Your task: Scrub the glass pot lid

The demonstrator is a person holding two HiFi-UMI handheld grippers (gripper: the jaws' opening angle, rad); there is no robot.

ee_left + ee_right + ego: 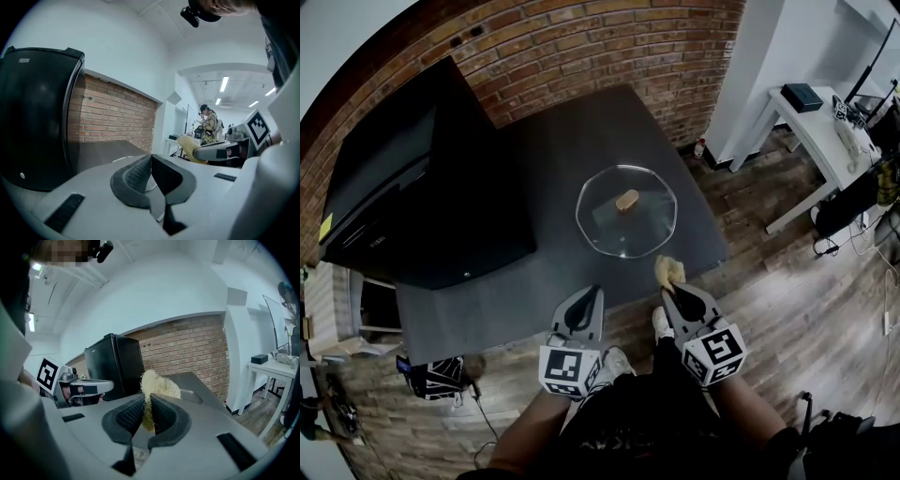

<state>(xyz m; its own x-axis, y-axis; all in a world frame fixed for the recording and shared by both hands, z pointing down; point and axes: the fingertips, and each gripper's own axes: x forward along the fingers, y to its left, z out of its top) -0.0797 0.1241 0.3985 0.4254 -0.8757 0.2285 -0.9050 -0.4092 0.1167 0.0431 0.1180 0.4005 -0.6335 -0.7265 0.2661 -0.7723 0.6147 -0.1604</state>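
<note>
1. Dark table (581, 131): the glass pot lid (609, 225) lies flat mid-table, knob up.
2. Left gripper (594, 292) at the table's near edge, jaws together, holding nothing.
3. Right gripper (668, 291) clamps a yellow fibrous scrubber (668, 270), just beside the lid's near rim.

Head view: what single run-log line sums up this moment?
left gripper: jaws shut, empty | right gripper: jaws shut on scrubber | glass pot lid: knob up on table
</note>
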